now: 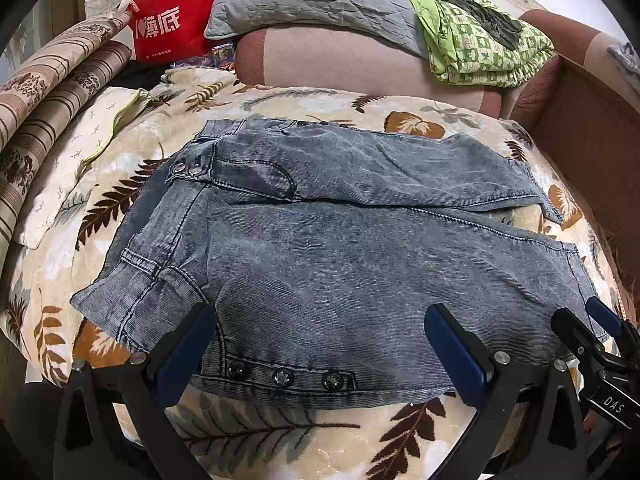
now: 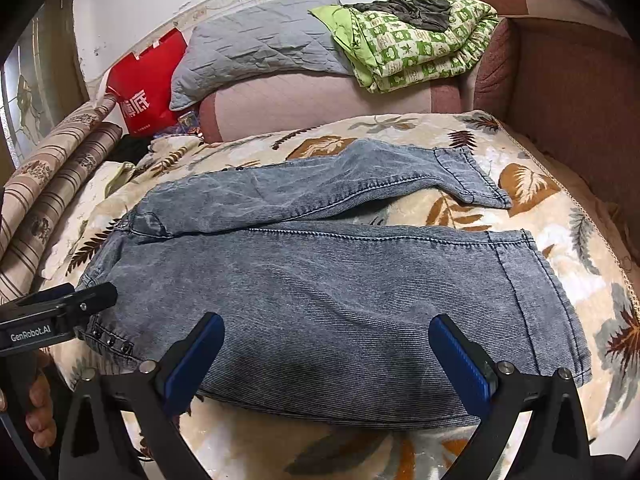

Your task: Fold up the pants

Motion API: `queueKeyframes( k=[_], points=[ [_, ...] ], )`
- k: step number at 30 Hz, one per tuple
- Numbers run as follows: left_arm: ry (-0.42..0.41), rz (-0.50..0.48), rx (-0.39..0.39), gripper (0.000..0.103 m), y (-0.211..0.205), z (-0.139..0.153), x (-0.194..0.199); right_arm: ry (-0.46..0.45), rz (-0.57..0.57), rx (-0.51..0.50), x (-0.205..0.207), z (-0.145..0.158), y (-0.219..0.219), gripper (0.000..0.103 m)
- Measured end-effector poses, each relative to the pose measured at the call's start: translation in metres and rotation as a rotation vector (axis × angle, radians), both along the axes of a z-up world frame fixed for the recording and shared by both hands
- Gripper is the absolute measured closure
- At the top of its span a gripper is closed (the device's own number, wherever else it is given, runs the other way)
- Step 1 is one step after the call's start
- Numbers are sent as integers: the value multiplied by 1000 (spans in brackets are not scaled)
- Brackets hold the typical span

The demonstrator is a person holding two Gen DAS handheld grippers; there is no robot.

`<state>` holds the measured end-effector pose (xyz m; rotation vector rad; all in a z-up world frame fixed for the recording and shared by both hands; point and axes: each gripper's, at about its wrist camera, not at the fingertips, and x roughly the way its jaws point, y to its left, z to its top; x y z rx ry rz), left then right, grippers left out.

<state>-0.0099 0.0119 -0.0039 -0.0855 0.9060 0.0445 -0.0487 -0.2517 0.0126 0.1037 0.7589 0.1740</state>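
Grey pants lying spread flat on leaf-print blanket, legs slightly apart. Left claw and right claw both hovering released over near edge, seemingly not touching fabric.

The pants lie spread on the blanket, pillow and bag behind them.

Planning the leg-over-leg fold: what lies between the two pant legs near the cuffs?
Only bare leaf-print blanket shows in the gap between the far leg and near leg, clearest in the right wrist view.
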Motion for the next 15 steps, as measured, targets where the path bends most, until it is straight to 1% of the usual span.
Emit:
queueKeyframes(
  k=[4, 7, 8, 10, 12, 14, 15],
  points=[
    [2, 4, -6, 0, 3, -1, 0, 1, 1, -1, 0, 0, 0, 0],
    [15, 48, -48, 0, 23, -4, -1, 22, 0, 13, 2, -3, -2, 0],
    [26, 87, -47, 0, 35, -6, -1, 32, -2, 24, 3, -5, -4, 0],
    [73, 231, -59, 0, 74, -14, 1, 54, -16, 62, 3, -8, -12, 0],
    [134, 369, -140, 0, 119, -25, -2, 71, -40, 89, 3, -9, -21, 0],
    [166, 483, -223, 0, 152, -35, -9, 89, -63, 125, 3, -10, -30, 0],
    [168, 528, -281, 0, 166, -40, -13, 104, -74, 151, 3, -10, -35, 0]
  ],
)
